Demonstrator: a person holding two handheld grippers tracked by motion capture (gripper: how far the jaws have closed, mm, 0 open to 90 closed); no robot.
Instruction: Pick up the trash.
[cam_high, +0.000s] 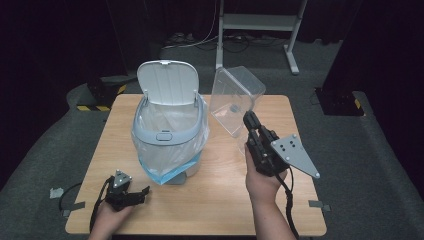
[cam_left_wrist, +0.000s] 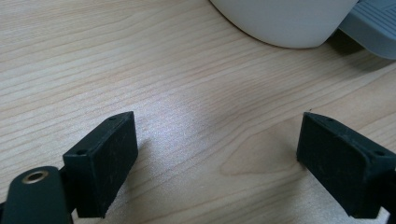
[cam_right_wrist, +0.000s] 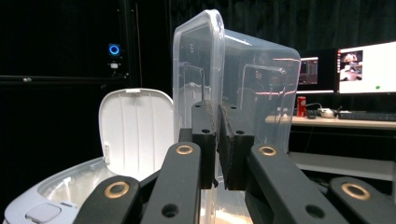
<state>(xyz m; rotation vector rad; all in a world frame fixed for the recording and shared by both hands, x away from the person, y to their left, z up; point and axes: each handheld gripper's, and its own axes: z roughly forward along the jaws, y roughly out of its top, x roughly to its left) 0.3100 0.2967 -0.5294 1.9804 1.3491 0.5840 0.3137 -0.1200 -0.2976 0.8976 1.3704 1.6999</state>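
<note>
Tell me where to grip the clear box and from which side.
Grip the clear box by its thin side wall near the rim, coming from the open side so one jaw goes inside and one outside. The right gripper is clamped there that way; the wall is flat and thin enough for its jaws.

Each black claw (cam_high: 252, 125) has brass-ringed screw holes, a grey three-cornered plate and a trailing cable.

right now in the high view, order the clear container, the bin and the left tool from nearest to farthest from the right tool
1. Clear container: nearest, its wall is clamped in the right tool, tilted above the table's far right part.
2. Bin: next, to the left at mid-table, lid open.
3. Left tool: farthest, at the near left edge of the table, jaws open and holding nothing.
</note>
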